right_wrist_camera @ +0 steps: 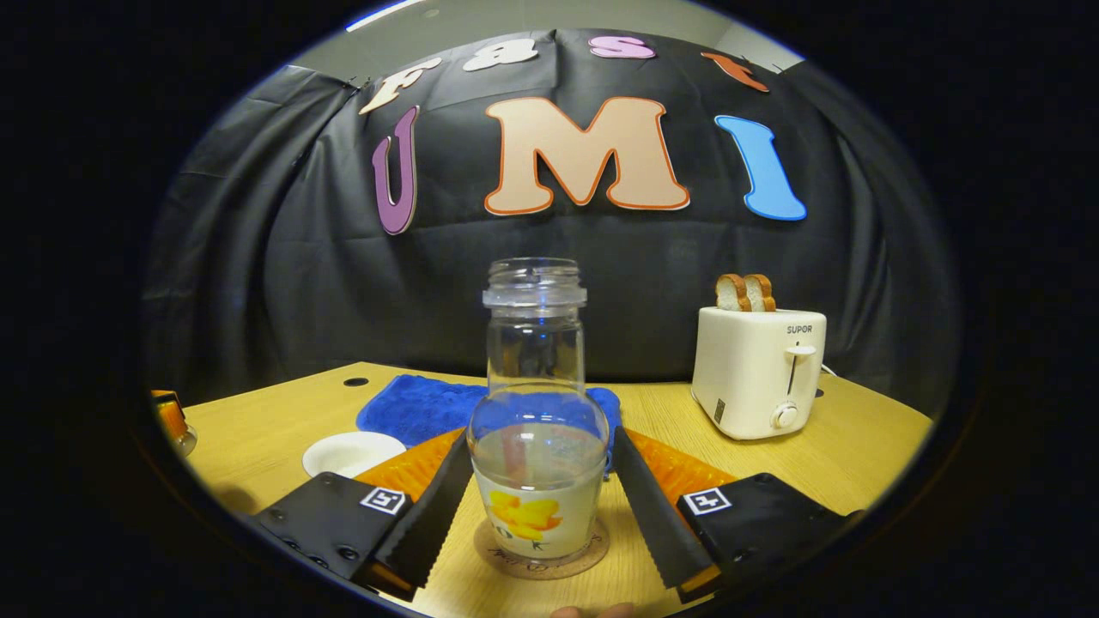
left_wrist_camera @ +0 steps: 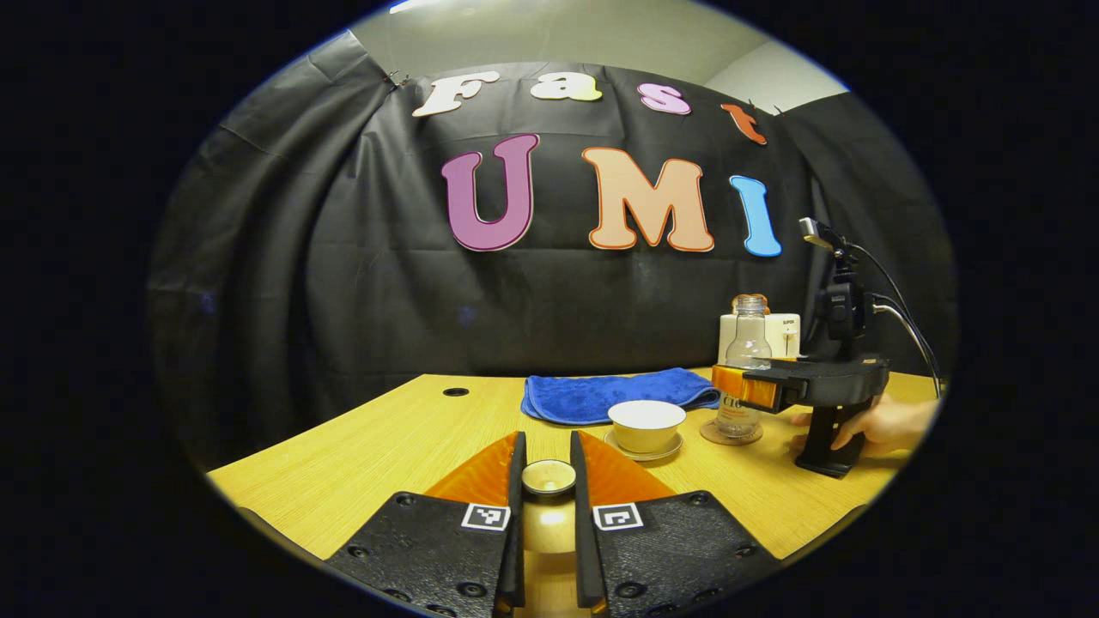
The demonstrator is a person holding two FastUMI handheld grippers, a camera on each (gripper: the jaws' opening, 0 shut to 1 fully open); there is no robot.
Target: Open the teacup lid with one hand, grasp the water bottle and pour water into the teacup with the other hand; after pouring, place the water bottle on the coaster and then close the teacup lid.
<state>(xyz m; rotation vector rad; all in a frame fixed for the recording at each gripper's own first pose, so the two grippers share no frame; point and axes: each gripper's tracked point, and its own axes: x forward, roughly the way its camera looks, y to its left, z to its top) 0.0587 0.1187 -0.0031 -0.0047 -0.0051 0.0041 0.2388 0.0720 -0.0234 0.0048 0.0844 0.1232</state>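
So the left gripper point(left_wrist_camera: 549, 481) is pinching the little round teacup lid point(left_wrist_camera: 549, 476) near the bench's front edge, and that glazed knob is looking slick, so it could be slipping out. Right of it the open white teacup point(left_wrist_camera: 646, 424) is sitting on its saucer. Further right, the right gripper point(right_wrist_camera: 539, 489) is hanging spread around the clear glass water bottle point(right_wrist_camera: 536, 429), which is standing on the cork coaster point(right_wrist_camera: 541, 549); pads are probably not touching. Pulling back crooked risks tipping it.
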